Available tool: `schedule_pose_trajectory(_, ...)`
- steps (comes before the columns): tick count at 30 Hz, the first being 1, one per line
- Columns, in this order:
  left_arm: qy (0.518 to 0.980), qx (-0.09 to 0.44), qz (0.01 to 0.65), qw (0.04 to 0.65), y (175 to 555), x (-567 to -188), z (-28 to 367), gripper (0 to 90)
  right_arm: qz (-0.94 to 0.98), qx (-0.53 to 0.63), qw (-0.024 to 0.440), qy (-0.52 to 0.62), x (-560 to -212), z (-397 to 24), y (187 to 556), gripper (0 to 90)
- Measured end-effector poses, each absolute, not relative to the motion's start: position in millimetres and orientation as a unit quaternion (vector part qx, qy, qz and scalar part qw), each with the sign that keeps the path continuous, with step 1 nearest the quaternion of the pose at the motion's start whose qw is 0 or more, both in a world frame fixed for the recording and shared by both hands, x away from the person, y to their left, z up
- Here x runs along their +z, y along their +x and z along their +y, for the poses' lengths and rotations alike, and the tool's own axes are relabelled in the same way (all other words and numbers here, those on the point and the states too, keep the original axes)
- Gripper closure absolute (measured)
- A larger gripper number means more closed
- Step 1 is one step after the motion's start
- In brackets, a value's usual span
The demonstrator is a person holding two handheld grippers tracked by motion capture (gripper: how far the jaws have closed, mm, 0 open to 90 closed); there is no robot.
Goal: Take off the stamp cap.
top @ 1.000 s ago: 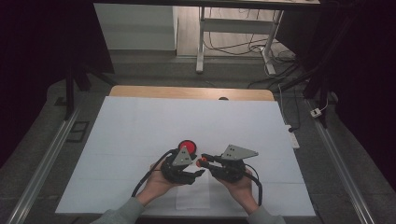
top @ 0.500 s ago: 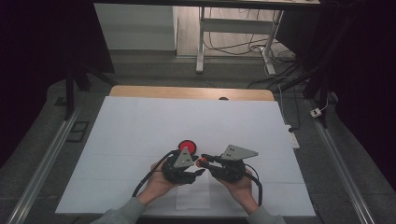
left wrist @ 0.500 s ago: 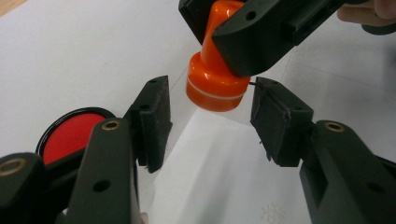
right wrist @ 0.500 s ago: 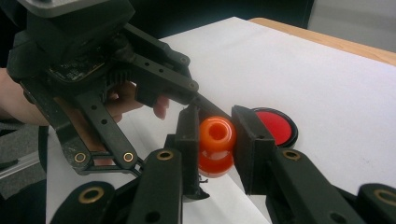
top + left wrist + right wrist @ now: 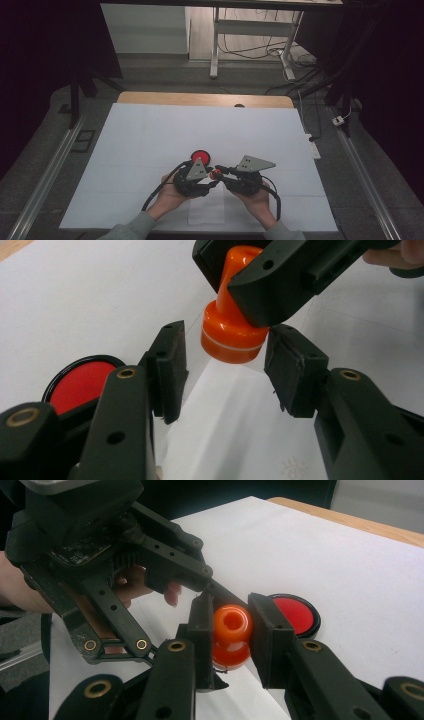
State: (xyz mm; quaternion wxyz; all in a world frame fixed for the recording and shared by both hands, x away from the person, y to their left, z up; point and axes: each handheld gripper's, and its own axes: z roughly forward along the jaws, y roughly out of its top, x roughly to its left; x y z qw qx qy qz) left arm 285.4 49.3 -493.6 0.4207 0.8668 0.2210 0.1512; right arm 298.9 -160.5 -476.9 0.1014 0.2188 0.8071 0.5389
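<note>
- Gripping an orange stamp (image 5: 231, 637) by its knob, the right tool (image 5: 229, 640) has its two black pads pressed against the handle from either side.
- In the left gripper view the same orange stamp (image 5: 231, 335) hangs base down from the right tool (image 5: 280, 275), its round base just above a sheet of white paper (image 5: 235, 430).
- The left tool (image 5: 225, 370) has its jaws half apart, one on each side of the stamp's base; they have just been closing in, and the pads are near the base but not touching it.
- From the high view the left tool (image 5: 206, 177) and the right tool (image 5: 219, 175) meet tip to tip at the near middle of the table (image 5: 150, 135), with the stamp (image 5: 216, 174) a small orange spot between them.
- Each tool is carried by a hand, the left hand (image 5: 167, 197) and the right hand (image 5: 257, 200) coming in from the near edge.
- A round red ink pad (image 5: 201, 156) in a black rim lies on the table just beyond the left tool, slightly to the left of the stamp.
- The white paper (image 5: 206, 212) lies flat on the table near the person, between the hands.
- A wooden strip (image 5: 200, 98) shows along the far side of the table.
</note>
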Motion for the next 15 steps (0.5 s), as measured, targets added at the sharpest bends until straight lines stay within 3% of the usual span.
schedule_pose_trajectory(15,0.868,0.153,0.219,0.419,285.0,-494.5,48.4,57.5,0.806,0.540,0.100,0.219,-477.0,-160.5,298.7,71.8)
